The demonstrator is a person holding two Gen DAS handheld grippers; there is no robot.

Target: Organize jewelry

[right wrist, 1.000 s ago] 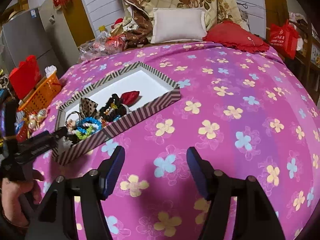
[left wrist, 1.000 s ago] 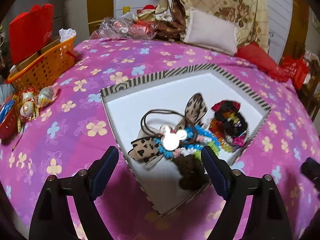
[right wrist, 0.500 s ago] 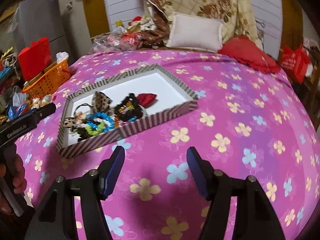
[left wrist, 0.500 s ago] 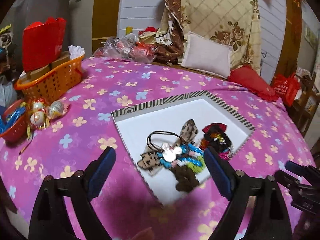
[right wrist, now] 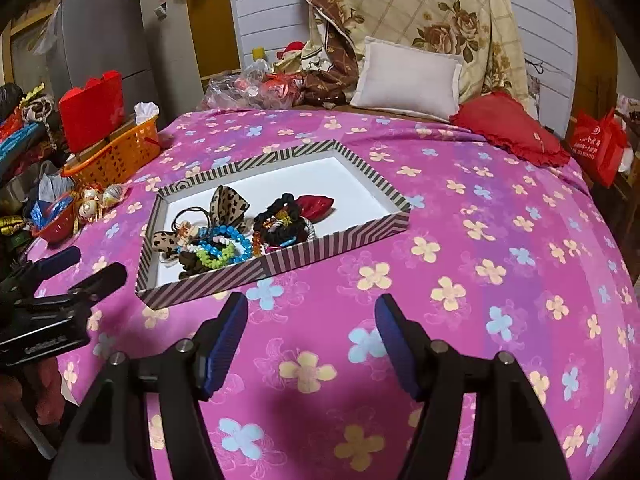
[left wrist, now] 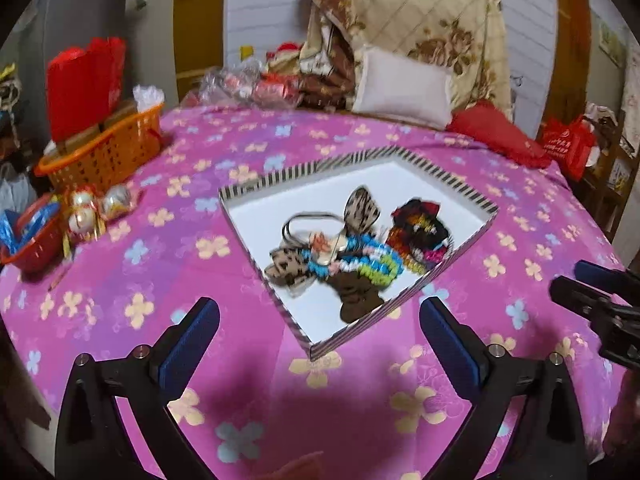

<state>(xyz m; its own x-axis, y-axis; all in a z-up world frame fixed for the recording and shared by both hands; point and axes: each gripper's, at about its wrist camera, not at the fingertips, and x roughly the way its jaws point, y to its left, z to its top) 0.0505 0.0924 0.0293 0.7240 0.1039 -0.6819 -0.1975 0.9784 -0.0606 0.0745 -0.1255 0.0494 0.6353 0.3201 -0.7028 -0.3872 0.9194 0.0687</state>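
Jewelry (right wrist: 240,232) heaped in striped tray (right wrist: 340,242)

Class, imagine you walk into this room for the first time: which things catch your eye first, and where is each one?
First comes the striped tray in the middle of the pink flowered bedspread, with a bright tangle of hair ties and bracelets heaped in its near corner. Then the orange basket at the bed's left edge, and the open left gripper and right gripper hovering empty.

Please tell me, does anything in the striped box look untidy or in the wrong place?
Yes. In the striped box the hair ties, the leopard bow and the beaded bracelets lie tangled in one heap toward one end, while the other end of the white floor is bare. Nothing looks spilled outside the box or damaged.
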